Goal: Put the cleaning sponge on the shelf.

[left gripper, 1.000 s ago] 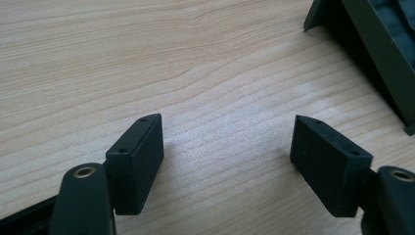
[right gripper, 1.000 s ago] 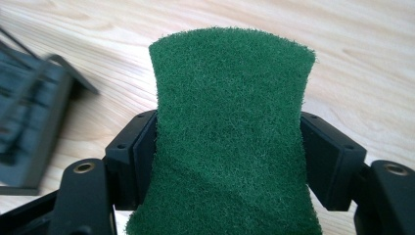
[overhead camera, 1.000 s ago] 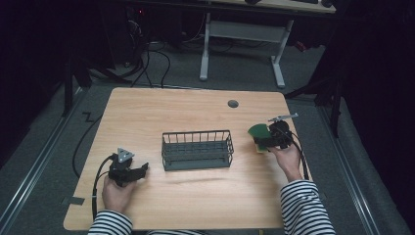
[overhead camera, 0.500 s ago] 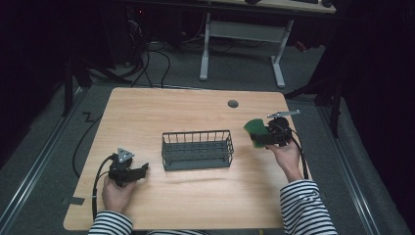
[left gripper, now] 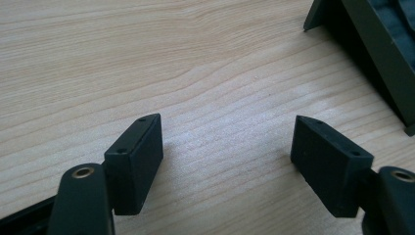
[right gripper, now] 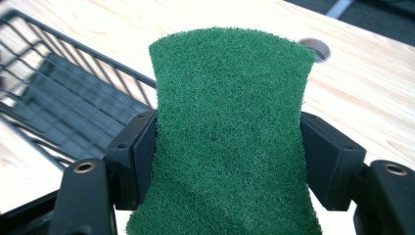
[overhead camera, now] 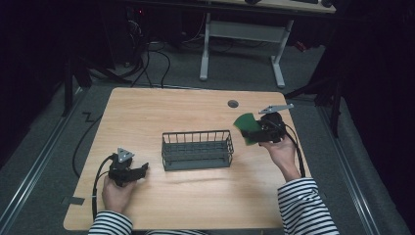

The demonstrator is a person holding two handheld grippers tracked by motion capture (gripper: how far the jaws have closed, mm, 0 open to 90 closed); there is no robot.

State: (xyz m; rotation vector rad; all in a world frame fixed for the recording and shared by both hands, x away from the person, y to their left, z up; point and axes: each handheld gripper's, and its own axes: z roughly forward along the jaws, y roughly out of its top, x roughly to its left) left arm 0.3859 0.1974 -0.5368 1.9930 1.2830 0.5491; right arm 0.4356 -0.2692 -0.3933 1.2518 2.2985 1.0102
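Near the table's (overhead camera: 147, 105) front left corner we rest our left gripper (overhead camera: 142, 170) on the wood, jaws spread and empty, parked out of the way of the basket (overhead camera: 196, 149) at the centre. By the right edge our right gripper (overhead camera: 254, 131) pinches the green pad (overhead camera: 247, 126) across its width, waisting it between the jaws so it cannot slip. Since a second ago that hand has lifted the pad and edged it toward the basket, likely its destination; the left has not moved.

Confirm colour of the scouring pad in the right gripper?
Dark green, fuzzy rectangular scouring pad, clearest in the right gripper view, pinched between the jaws.
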